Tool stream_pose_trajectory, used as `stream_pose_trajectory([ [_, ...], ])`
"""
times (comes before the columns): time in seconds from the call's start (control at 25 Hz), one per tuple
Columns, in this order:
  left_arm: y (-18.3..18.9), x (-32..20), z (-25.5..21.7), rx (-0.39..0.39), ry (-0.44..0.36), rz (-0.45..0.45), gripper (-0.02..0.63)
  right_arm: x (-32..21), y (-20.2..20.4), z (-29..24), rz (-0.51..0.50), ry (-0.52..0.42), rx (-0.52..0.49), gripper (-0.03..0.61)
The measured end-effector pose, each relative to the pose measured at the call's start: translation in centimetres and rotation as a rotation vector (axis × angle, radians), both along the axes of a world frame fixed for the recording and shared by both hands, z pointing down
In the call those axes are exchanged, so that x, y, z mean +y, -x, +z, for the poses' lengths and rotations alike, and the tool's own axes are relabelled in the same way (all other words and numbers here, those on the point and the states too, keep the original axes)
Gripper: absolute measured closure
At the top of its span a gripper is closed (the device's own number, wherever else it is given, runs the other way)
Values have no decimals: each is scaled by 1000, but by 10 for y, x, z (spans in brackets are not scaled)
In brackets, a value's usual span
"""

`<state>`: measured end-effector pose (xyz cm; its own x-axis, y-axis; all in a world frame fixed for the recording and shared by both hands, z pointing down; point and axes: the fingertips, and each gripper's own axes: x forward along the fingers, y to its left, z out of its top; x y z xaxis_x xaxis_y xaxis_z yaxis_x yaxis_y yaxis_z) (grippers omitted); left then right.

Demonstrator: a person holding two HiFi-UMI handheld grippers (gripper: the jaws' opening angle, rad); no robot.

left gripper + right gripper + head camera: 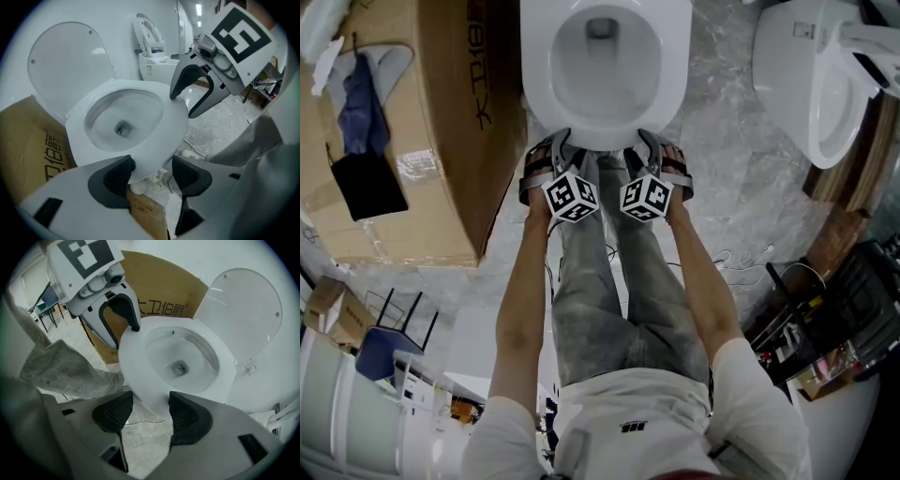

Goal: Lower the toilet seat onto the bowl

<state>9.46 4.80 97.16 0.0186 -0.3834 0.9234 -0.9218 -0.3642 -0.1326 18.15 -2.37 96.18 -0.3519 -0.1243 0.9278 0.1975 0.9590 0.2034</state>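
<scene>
The white toilet stands right ahead of me. Its ring seat lies flat over the bowl, and the round lid stands raised behind. My left gripper is open, with the seat's front rim between its jaws. My right gripper is open too and straddles the same front rim a little to the right. Each gripper shows in the other's view: the right gripper and the left gripper, tips at the rim.
A big cardboard box stands tight against the toilet's left side. A second toilet is at the upper right. Cables and clutter lie on the marble floor to the right. The person's grey-trousered legs are just behind the grippers.
</scene>
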Motion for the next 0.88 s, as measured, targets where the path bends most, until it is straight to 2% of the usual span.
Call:
stream_pose_trajectory([
  [0.32, 1, 1, 14, 16, 21, -6, 328, 0, 1, 13, -10, 14, 21, 336],
  [0.72, -4, 3, 10, 36, 18, -17, 337, 3, -1, 11, -19, 26, 20, 337],
  [0.88, 1, 2, -3, 57, -11, -74, 353, 2, 2, 0, 2, 33, -4, 357],
])
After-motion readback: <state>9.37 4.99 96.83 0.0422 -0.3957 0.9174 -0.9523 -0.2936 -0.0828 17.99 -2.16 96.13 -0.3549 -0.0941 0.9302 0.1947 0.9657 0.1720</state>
